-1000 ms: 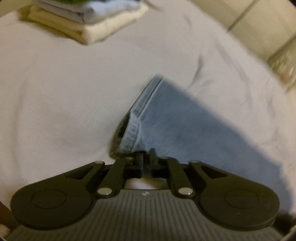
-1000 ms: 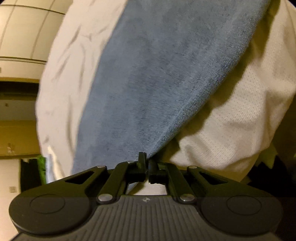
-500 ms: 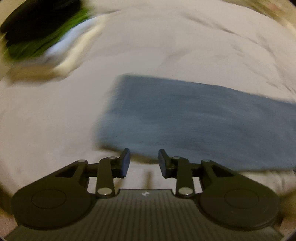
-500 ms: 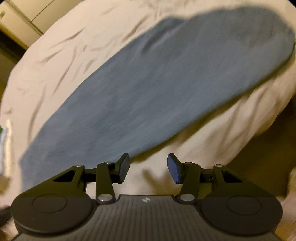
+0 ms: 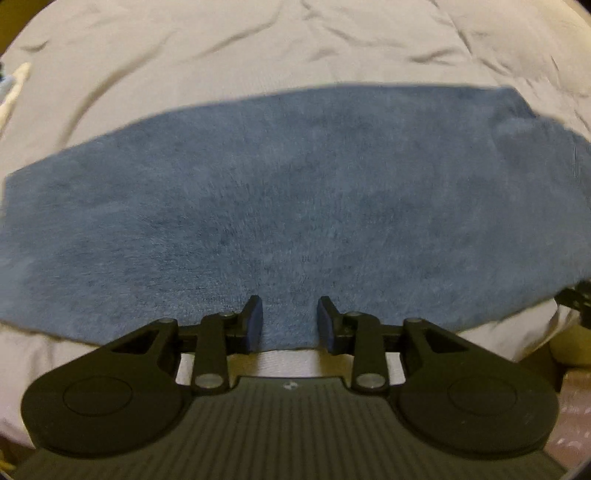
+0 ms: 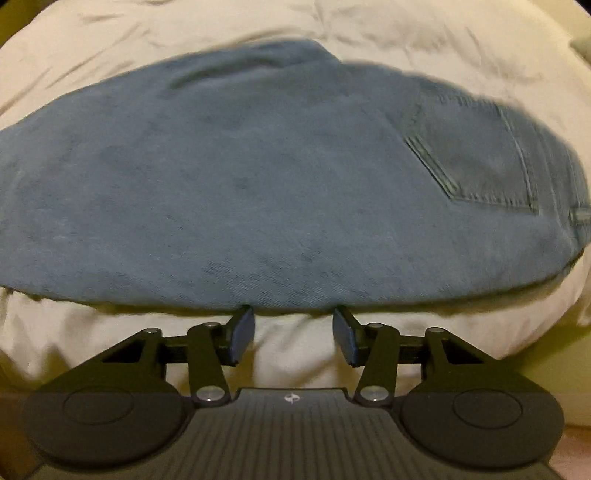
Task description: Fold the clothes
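Blue jeans [image 5: 295,206], laid flat across the frame's middle on a white bedsheet [image 5: 258,48]; left gripper [image 5: 290,325] and right gripper [image 6: 293,332] both released, empty; advise pinching the near edge evenly at both ends before folding.

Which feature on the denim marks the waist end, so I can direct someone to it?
Start from the wrinkled off-white bedsheet, then find the long blue denim jeans lying flat across it. At their right end, in the right wrist view, sits a stitched, five-sided back pocket, outlined in paler double stitching; the rest of the denim is plain.
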The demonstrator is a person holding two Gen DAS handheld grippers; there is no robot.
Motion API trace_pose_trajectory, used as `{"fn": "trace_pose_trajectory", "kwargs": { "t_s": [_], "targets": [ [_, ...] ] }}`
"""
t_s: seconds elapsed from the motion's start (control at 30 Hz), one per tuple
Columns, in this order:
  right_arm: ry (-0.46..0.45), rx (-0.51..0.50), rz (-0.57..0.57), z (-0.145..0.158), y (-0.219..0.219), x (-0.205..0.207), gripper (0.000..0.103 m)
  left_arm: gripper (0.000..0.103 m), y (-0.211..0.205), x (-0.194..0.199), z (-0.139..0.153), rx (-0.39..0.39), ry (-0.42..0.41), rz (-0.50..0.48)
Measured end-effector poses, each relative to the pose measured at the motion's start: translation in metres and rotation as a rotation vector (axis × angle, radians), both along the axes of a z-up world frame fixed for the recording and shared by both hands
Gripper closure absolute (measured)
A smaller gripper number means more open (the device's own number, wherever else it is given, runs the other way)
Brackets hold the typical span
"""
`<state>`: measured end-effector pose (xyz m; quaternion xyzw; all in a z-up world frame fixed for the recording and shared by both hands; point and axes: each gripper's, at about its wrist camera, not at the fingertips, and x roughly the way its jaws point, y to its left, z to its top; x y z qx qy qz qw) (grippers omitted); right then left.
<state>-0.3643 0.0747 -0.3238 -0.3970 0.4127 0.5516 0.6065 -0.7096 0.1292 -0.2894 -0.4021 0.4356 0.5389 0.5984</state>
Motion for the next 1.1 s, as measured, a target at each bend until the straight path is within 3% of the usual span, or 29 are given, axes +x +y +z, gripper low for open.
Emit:
{"fn": "trace_pose_trajectory", "kwargs": {
  "t_s": [0.13, 0.2, 0.3, 0.47, 0.7, 1.1],
  "targets": [
    [0.097, 0.000, -0.093, 0.034, -0.009, 0.032, 0.038, 0.069, -0.006, 0.001, 0.037, 0.005, 0.007, 0.065],
    [0.117, -0.006, -0.123, 0.051, -0.014, 0.038, 0.021, 0.066, -0.010, 0.009, 0.052, 0.000, -0.008, 0.085],
    [0.125, -0.022, -0.138, 0.075, -0.013, 0.042, 0.014, 0.065, -0.015, 0.017, 0.077, 0.003, -0.013, 0.087],
    [0.114, 0.016, -0.146, 0.112, -0.010, 0.040, 0.014, 0.056, -0.015, 0.024, 0.115, 0.051, 0.014, 0.072],
    [0.119, 0.036, -0.174, 0.141, -0.028, 0.013, 0.014, 0.046, -0.034, 0.005, 0.162, 0.124, 0.042, 0.065],
    [0.104, 0.133, -0.221, 0.183, -0.099, -0.047, 0.014, 0.039, -0.106, -0.048, 0.195, 0.177, 0.065, 0.050]
  ]
}}
